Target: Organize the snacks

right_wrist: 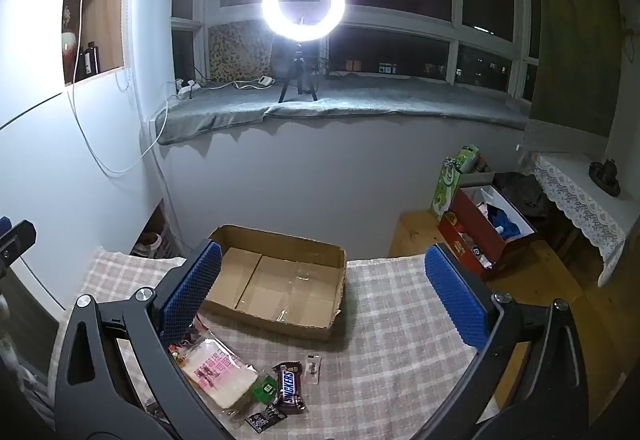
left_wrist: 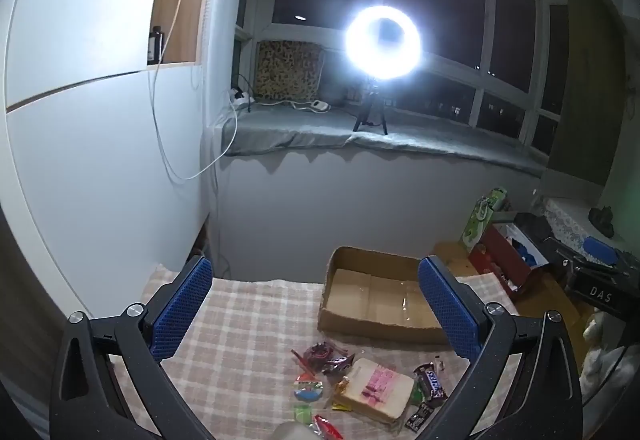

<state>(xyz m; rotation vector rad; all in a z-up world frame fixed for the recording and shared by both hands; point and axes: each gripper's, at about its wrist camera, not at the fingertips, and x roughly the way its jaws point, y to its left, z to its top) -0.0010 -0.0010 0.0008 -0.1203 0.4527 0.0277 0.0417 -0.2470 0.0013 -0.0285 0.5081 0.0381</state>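
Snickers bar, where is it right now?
In the right wrist view the Snickers bar lies on the tablecloth, between the bread pack and a small white sachet.

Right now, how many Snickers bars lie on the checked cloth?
1. The Snickers bar lies in front of the empty cardboard box, right of the wrapped sandwich. Others may hide under the pile.

Matt brown corrugated cardboard box [right_wrist: 280,280]; woven checked cloth table cover [right_wrist: 392,304]; glossy plastic Snickers wrapper [right_wrist: 289,386]; dimpled blue rubbery gripper pads [left_wrist: 182,310]; black matt plastic gripper arms.
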